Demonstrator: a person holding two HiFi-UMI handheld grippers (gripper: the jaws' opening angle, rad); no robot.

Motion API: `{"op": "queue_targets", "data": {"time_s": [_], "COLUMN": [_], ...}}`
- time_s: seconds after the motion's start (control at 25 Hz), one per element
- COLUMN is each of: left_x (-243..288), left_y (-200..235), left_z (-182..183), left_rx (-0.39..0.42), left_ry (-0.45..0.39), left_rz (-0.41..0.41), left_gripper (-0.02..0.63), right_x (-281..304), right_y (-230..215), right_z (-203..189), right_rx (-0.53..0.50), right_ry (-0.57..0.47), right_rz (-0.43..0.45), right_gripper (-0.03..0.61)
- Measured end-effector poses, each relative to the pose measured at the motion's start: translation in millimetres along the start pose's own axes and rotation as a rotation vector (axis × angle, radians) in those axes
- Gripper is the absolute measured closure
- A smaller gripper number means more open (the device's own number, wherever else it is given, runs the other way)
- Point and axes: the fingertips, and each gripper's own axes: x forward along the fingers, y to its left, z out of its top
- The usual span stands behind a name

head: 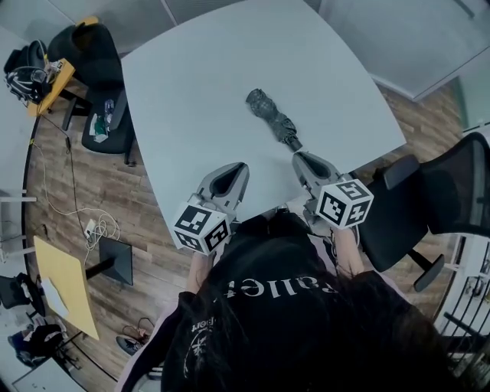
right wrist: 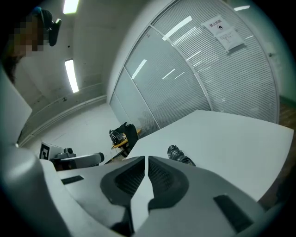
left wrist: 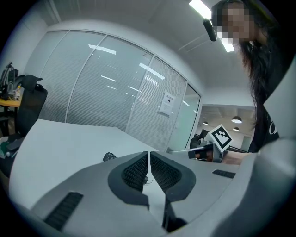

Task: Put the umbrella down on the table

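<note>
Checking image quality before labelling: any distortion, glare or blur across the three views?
Head view: even light, sharp, table edges bowed, folded umbrella clear. Left gripper view: strong fisheye, dark corners, ceiling light blown out, streaky reflections on the glass wall. Right gripper view: same fisheye, umbrella small but legible.

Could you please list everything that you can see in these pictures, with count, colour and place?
folded checked fabric umbrella: one, dark grey, lying on the table just beyond the right gripper's tips.
rounded table: one, pale grey, centre.
mesh office chair: one, black, right of the table.
padded chair: one, black, beyond the table's far left corner.
flat board: one, yellow, lower left.
cable: one, white, coiled on the wooden floor, left.
left gripper: one, grey, shut, empty, over the near table edge.
right gripper: one, grey, shut, empty.
</note>
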Motion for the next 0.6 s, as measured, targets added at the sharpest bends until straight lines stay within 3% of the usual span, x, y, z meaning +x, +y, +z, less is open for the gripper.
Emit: {"op": "queue_targets", "data": {"time_s": [0.6], "left_x": [-4.7], "left_y": [-3.8], "left_z": [-5.3], "left_rx": [-0.005], "left_ry": [0.005], "left_rz": [-0.002], "left_gripper": [0.588], "right_x": [-3.5], "right_y": [4.8], "right_z": [-7.9], "right_rx": [-0.032], "right_ry": [0.044], "right_rz": [0.013], "right_gripper": [0.558]}}
